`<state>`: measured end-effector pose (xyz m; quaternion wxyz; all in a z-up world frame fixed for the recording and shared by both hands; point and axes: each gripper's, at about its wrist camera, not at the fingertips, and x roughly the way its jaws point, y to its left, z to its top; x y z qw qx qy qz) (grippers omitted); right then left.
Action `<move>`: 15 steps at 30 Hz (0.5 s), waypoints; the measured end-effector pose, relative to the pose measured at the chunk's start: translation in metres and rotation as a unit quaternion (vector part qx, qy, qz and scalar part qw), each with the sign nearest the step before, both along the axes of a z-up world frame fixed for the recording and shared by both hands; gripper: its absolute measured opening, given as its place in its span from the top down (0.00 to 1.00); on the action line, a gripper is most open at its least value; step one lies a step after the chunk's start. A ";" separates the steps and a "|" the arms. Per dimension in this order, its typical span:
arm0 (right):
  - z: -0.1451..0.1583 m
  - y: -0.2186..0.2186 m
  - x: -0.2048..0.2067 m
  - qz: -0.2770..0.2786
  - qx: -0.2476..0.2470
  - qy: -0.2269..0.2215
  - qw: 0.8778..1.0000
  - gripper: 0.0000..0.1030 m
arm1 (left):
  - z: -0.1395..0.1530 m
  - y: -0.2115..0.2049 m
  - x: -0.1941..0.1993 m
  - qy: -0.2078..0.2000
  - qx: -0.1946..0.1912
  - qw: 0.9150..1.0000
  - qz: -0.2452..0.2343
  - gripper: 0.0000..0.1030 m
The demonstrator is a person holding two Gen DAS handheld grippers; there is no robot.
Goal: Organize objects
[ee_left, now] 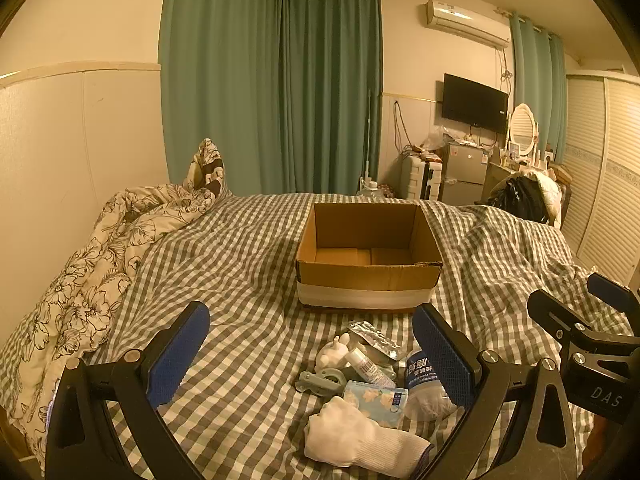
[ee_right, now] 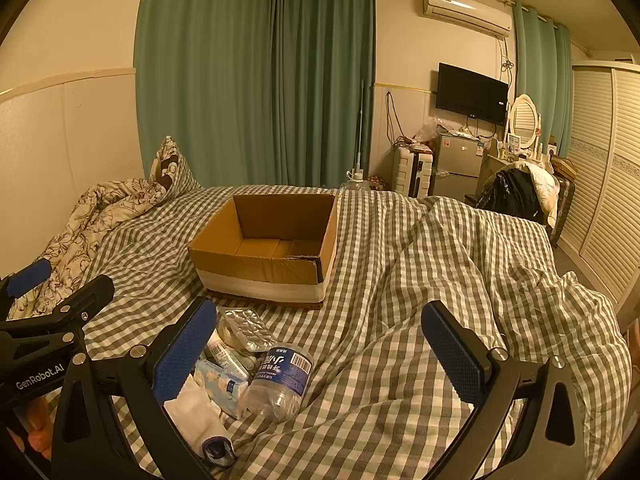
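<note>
My left gripper (ee_left: 312, 354) is spread wide, nothing between the pads, hovering over the clutter pile. My right gripper (ee_right: 320, 344) is equally wide apart, holding nothing, over bare checked bedsheet (ee_right: 400, 360); its left finger sits just beside the pile.

Pile on the sheet, near side of the box: white sock (ee_left: 360, 444) closest to me, floral tissue pack (ee_left: 376, 400) touching it, crushed water bottle (ee_right: 280, 380) on its side at the pile's right edge, small white tube (ee_left: 368, 364), grey-green clip (ee_left: 320, 382), white bunny figure (ee_left: 334, 354), foil blister pack (ee_left: 374, 334) farthest out.

Cardboard box (ee_left: 368, 276) stands open just beyond the pile, interior bare, white band round its base.

Floral duvet (ee_left: 100, 264) bunched at the bed's left. Room: teal curtains (ee_left: 272, 88), wall AC unit (ee_left: 466, 20), TV (ee_left: 474, 102), small fridge (ee_left: 466, 168), louvred wardrobe (ee_right: 600, 168) at right.
</note>
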<state>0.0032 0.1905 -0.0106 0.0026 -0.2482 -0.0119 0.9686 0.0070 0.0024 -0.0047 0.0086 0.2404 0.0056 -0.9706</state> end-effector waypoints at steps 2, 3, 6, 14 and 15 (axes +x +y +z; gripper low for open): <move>0.000 0.000 0.000 0.000 0.000 0.000 1.000 0.00 | 0.000 0.000 0.000 0.000 -0.001 1.000 0.001 0.00; 0.000 0.000 0.000 0.000 0.000 0.000 1.000 0.00 | 0.000 0.000 0.001 0.002 -0.001 1.000 0.003 0.00; 0.000 0.000 0.001 0.001 0.000 0.000 1.000 0.00 | 0.001 -0.001 0.002 0.007 -0.002 1.000 0.013 0.00; 0.000 -0.002 0.002 0.003 0.002 0.001 1.000 0.00 | 0.004 -0.002 0.001 0.009 0.003 1.000 0.018 0.00; 0.001 -0.002 0.003 0.003 0.003 0.001 1.000 0.00 | 0.004 -0.002 0.001 0.009 0.004 1.000 0.017 0.00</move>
